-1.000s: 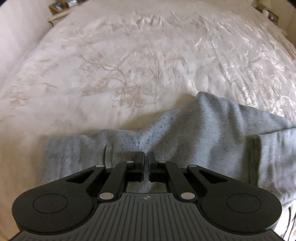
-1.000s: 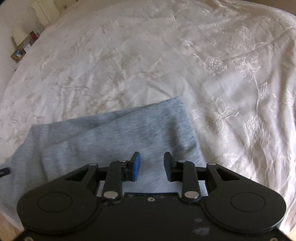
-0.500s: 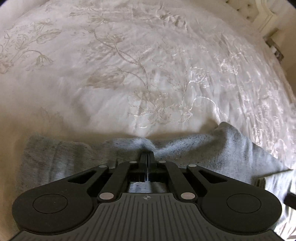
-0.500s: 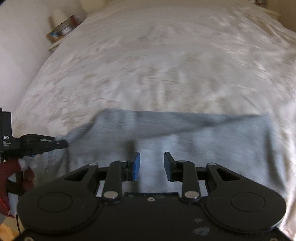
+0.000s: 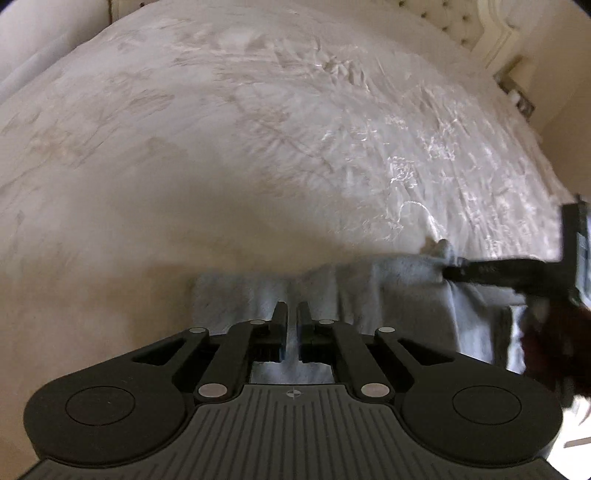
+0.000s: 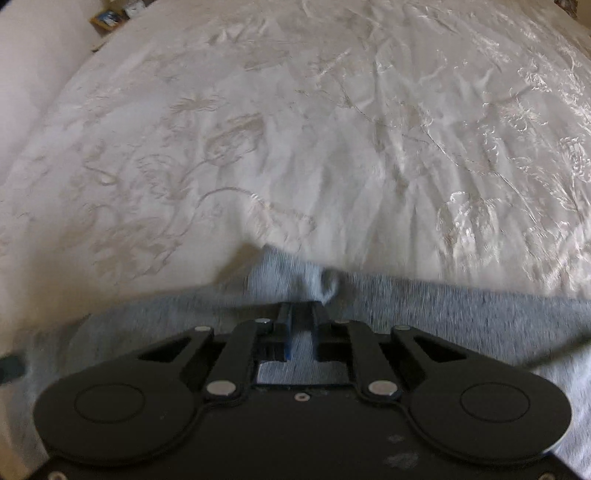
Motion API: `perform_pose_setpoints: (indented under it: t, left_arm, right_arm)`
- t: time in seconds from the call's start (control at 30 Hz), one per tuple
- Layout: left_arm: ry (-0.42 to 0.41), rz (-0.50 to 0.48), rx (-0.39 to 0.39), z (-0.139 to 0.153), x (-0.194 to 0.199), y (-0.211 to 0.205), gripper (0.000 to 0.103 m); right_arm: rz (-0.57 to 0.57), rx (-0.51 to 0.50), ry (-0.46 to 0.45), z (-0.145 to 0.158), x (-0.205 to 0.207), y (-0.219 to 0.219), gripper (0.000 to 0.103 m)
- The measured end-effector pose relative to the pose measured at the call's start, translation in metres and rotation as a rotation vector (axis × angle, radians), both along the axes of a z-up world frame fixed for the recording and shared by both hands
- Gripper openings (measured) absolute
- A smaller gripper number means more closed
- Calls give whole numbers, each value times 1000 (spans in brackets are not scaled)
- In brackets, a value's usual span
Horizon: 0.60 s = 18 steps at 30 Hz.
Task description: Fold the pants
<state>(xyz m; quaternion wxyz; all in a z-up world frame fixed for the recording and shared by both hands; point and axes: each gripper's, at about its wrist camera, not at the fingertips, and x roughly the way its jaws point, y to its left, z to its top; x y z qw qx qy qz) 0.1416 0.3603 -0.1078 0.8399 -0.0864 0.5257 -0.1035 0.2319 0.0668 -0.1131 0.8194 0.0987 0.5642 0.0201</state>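
**Grey knit pants pinched at two places on an embroidered bedspread**

The pants [image 5: 369,295] are soft heathered grey jersey with a fine ribbed grain, lying bunched along the near edge of the bed. In the right wrist view the cloth [image 6: 461,310] spreads as a wide band across the frame, with a small puckered peak rising just ahead of the fingers.

The right gripper [image 6: 302,325] has just been closing: its black fingers, one faced with a blue pad, stand almost together with a fold of the grey knit caught between them. In the left wrist view it shows as a dark bar [image 5: 491,273] reaching in from the right edge and biting the far corner of the cloth.

The left gripper [image 5: 291,328] has its jaws slightly parted after just easing open, with a narrow strip of grey fabric still in the gap; whether the pads press on it cannot be told.

Beneath it all lies a cream satin bedspread [image 6: 295,147], glossy, creased, and stitched with raised floral scrolls. A tufted pale headboard [image 5: 454,22] curves at the far corner.
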Motion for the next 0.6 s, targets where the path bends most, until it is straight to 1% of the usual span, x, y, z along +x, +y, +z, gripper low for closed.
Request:
perform_pose_setpoints:
  t: [0.03, 0.07, 0.1, 0.13, 0.17, 0.2, 0.33, 0.4, 0.47, 0.6]
  left_arm:
    - [2, 2, -20, 1, -5, 7, 23]
    - [6, 2, -40, 1, -10, 14, 45]
    - [16, -1, -63, 0, -15, 20, 57]
    - [28, -3, -77, -2, -20, 25, 74]
    - [36, -5, -81, -4, -25, 28, 78]
    - [41, -7, -76, -5, -29, 29, 78]
    - [53, -11, -44, -10, -46, 32, 78]
    - [75, -4, -54, -16, -50, 33, 78]
    - [103, 6, -72, -20, -53, 34, 78]
    - [113, 46, -114, -23, -67, 32, 79]
  right_arm:
    - [-4, -2, 0, 0, 3, 0, 10]
    - [-8, -4, 1, 1, 5, 0, 10]
    - [-9, -5, 0, 3, 5, 0, 10]
    - [-9, -7, -4, 5, 4, 0, 11]
    - [-9, -10, -8, 9, 1, 1, 13]
    - [-9, -10, -10, 13, -4, 0, 16]
    - [-8, 18, -10, 27, -36, -3, 18]
    - [-3, 38, 6, 30, -56, -4, 21]
    - [8, 46, 22, 32, -77, -2, 21]
    - [20, 49, 58, 36, -120, 0, 22]
